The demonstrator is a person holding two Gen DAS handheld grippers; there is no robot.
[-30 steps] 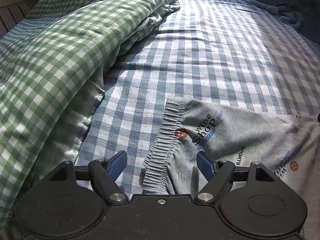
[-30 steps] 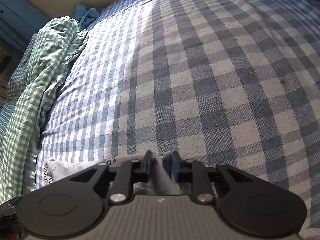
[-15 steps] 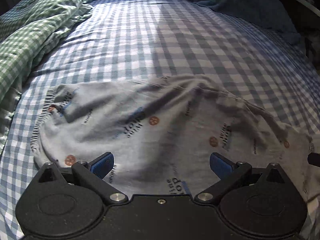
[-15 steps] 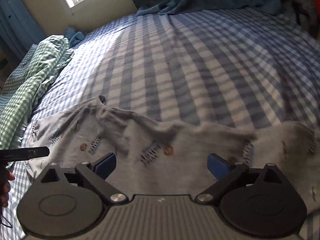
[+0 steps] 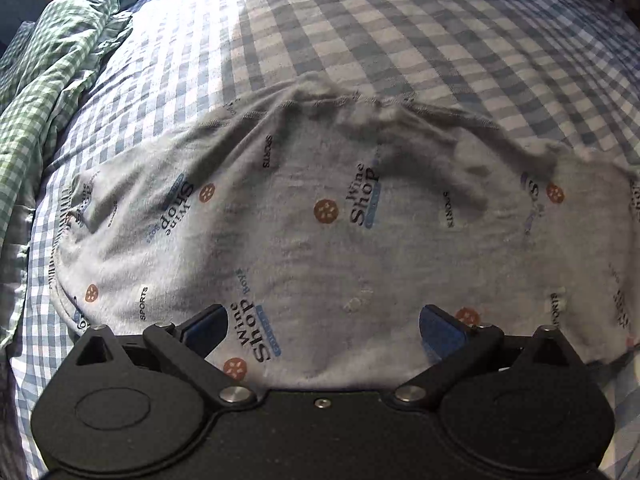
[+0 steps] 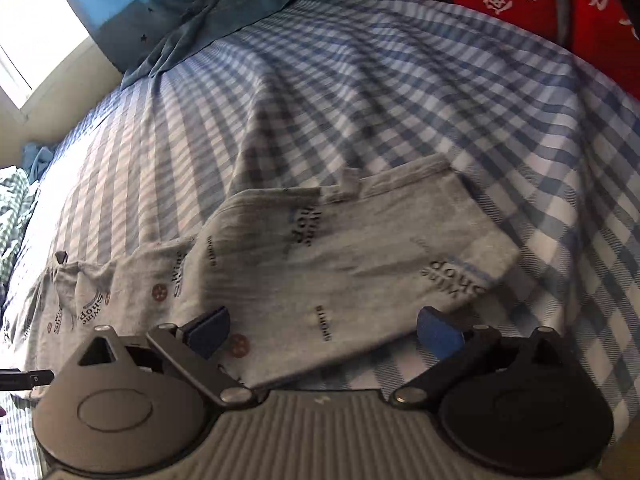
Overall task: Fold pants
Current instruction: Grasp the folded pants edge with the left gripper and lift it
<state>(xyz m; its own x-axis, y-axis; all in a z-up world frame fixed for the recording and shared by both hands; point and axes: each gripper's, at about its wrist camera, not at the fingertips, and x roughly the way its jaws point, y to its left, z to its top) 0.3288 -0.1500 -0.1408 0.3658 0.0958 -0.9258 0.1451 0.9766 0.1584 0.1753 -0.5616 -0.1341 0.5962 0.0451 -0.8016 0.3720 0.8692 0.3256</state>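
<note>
Pants (image 5: 328, 240) lengthwise across the bed (image 5: 360, 32)

A green checked duvet (image 5: 48, 92) lies bunched on the blue checked sheet (image 5: 400, 40).

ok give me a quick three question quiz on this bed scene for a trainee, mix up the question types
1. True or false: the left gripper is shut on the grey pants.
2. Multiple choice: the pants lie on A) a wooden table B) a blue checked bedsheet C) a tiled floor.
3. Fill in: the rumpled blanket at the left edge of the left wrist view is ____ and white checked.

Key: 1 false, its jaws stand wide apart, and so do the right gripper's; 2 B; 3 green.
</note>
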